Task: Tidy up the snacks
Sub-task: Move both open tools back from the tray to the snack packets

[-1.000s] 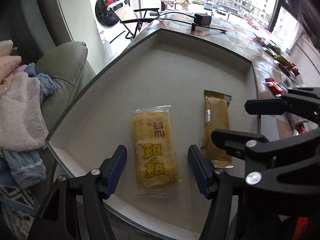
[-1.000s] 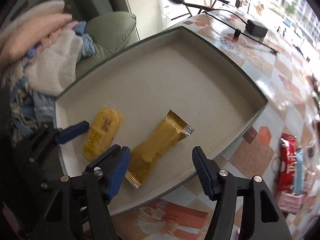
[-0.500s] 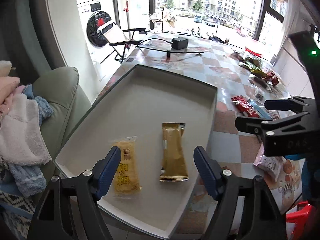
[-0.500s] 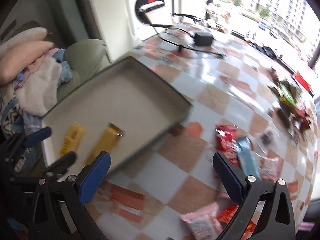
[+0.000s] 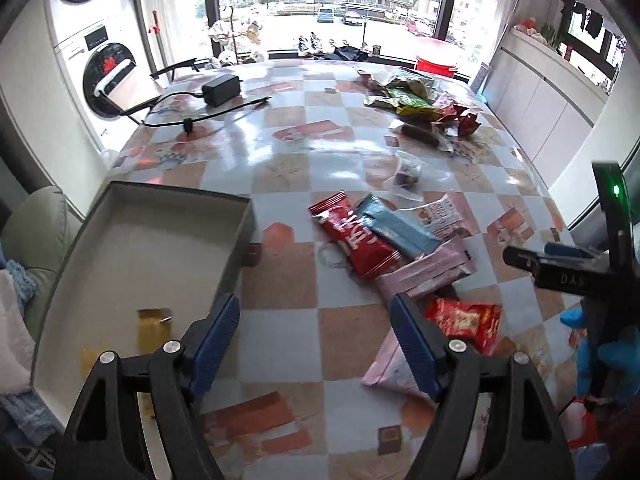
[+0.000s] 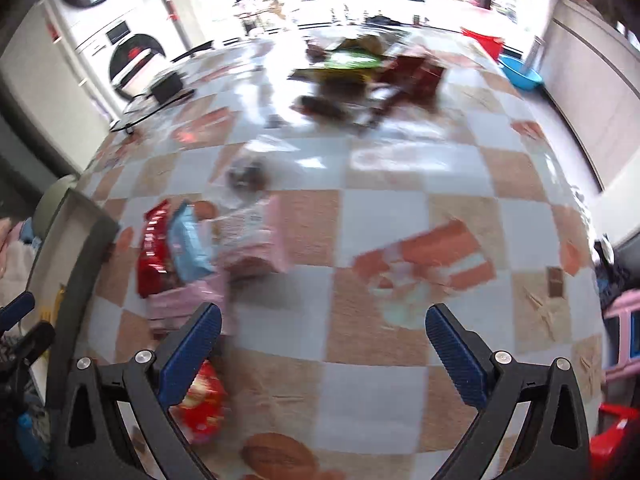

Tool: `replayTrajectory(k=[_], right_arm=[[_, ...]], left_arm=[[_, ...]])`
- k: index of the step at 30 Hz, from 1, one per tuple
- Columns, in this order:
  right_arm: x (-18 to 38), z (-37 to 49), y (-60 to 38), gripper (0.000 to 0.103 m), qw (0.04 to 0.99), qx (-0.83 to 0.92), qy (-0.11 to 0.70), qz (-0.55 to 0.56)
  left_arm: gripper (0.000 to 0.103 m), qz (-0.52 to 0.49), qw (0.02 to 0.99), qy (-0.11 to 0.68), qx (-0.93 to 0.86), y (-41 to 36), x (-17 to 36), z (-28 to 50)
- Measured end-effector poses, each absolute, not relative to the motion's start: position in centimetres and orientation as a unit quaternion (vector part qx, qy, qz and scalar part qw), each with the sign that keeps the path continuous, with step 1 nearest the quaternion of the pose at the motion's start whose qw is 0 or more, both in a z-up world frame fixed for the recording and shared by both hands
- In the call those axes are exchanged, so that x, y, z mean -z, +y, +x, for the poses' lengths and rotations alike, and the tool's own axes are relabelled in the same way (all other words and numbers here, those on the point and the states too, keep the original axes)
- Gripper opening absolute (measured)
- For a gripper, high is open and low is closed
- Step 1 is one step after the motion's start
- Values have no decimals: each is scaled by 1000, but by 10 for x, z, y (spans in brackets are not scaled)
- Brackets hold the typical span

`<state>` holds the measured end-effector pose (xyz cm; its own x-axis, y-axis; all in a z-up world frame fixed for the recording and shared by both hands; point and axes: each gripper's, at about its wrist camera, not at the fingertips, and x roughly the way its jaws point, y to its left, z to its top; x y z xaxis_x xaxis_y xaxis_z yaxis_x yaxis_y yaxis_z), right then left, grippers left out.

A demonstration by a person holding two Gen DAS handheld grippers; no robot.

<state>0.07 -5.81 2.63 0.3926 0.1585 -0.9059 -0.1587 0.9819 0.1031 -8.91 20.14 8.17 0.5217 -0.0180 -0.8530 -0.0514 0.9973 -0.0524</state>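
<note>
A: At the bottom of the left wrist frame, how does the left gripper (image 5: pixel 316 322) stand?

B: Its blue fingers are spread wide and hold nothing. Between them lies only the checkered table (image 5: pixel 288 280).

A: And the tray (image 5: pixel 168 196)?

B: It is at the left of that frame, a grey tray with low walls. Inside, near its lower part, I see a gold wrapper (image 5: pixel 154 328), partly hidden behind the left finger.

A: Where are the other snacks?

B: In the middle right of the same frame there is a pile: a red packet (image 5: pixel 356 240), a blue packet (image 5: pixel 396 228) lying just beside it and partly over it, and a pink packet (image 5: pixel 428 272) below them. A small red bag (image 5: pixel 464 320) lies near the right finger. More wrappers are far in the upper right.

A: The right gripper (image 6: pixel 322 338)?

B: It is also spread apart and empty, at the bottom of the right wrist frame, which is blurred. The same pile is at its left, with the small red bag under the left finger.
</note>
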Motion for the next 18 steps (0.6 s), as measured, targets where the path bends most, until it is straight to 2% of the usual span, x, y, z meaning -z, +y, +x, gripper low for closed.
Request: replayTrajectory(k=[5, 13, 18], right_arm=[[-3, -16, -111, 103, 849, -40, 525, -32], [3, -36, -118, 103, 873, -59, 481, -51], [2, -39, -112, 103, 879, -64, 470, -53]], left_arm=[[81, -32, 860, 509, 1, 163, -63, -30], [80, -35, 840, 541, -29, 136, -32, 60], [80, 12, 828, 560, -16, 108, -17, 85]])
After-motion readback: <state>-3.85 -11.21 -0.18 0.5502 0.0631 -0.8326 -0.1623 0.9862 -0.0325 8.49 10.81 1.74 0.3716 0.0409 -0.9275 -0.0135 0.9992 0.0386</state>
